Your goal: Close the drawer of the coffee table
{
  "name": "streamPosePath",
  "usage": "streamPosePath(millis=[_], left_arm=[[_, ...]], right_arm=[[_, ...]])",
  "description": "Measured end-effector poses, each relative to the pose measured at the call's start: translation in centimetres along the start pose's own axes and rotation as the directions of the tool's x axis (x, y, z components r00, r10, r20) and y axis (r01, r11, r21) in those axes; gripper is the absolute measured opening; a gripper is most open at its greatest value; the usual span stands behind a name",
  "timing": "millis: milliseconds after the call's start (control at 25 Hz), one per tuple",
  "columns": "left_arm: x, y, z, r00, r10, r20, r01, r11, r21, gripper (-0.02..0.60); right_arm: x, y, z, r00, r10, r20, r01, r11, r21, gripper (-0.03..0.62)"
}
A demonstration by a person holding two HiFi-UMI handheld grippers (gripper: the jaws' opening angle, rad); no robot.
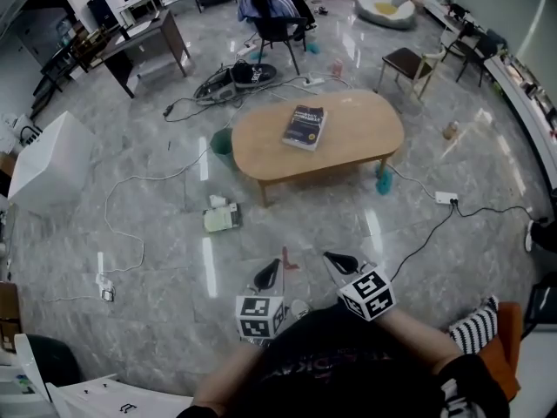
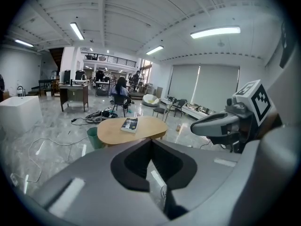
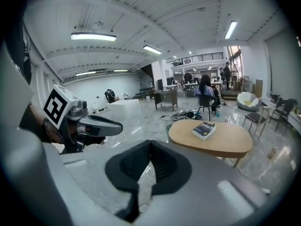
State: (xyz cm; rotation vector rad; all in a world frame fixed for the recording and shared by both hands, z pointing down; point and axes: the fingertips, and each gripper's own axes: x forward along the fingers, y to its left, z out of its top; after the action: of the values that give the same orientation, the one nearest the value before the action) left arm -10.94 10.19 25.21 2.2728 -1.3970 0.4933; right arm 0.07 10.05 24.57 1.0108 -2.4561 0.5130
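Note:
The oval wooden coffee table [image 1: 352,138] stands mid-floor, some way ahead of me, with a dark book [image 1: 305,126] lying on it. No drawer front shows from this side. My left gripper [image 1: 268,274] and right gripper [image 1: 339,262] hover side by side close to my body, both shut and empty, pointing toward the table. In the left gripper view the table [image 2: 143,130] and book [image 2: 130,124] sit beyond the shut left gripper [image 2: 151,142]. The right gripper view shows the table [image 3: 223,139] and book [image 3: 204,130] past the shut right gripper [image 3: 150,145].
A teal bin [image 1: 222,142] stands at the table's left end. Cables and a power strip [image 1: 446,198] trail over the marble floor, and small packets [image 1: 222,219] lie between me and the table. Left is a white box [image 1: 48,164]; behind, a seated person [image 1: 270,7] and a chair [image 1: 409,64].

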Motion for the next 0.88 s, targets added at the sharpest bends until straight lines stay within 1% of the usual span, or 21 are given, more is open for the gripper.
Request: streamPosePath(millis=[160,360,520,720,880], left_arm=[[0.2,-1.0,-0.4,1.000,-0.016,-0.008,0.015,1.000,-0.015,0.005],[-0.1,-2.3,-0.8,0.999,-0.044,-0.015,0.044,0.999,-0.004,0.005],[-0.5,-2.7,-1.5,0.997,-0.069,-0.032,0.069,0.998,0.006,0.005],[-0.9,-3.3,-2.0,0.995,-0.092,-0.036,0.092,0.996,0.015,0.005],[-1.4,-3.4,-2.3,0.995,-0.092,-0.035,0.093,0.996,0.018,0.005]], right_arm=[[-0.6,0.2,-0.6,1.000,0.015,-0.004,-0.015,1.000,0.012,0.002],[-0.6,1.5,-1.9,0.998,0.048,-0.032,-0.047,0.999,0.011,0.002],[-0.4,2.7,-2.2,0.997,0.071,-0.035,-0.070,0.997,0.016,0.002],[-0.5,3.3,-2.7,0.997,0.077,-0.030,-0.076,0.997,0.031,0.002],[-0.8,3.9,-2.9,0.996,0.083,-0.029,-0.082,0.996,0.031,0.002]])
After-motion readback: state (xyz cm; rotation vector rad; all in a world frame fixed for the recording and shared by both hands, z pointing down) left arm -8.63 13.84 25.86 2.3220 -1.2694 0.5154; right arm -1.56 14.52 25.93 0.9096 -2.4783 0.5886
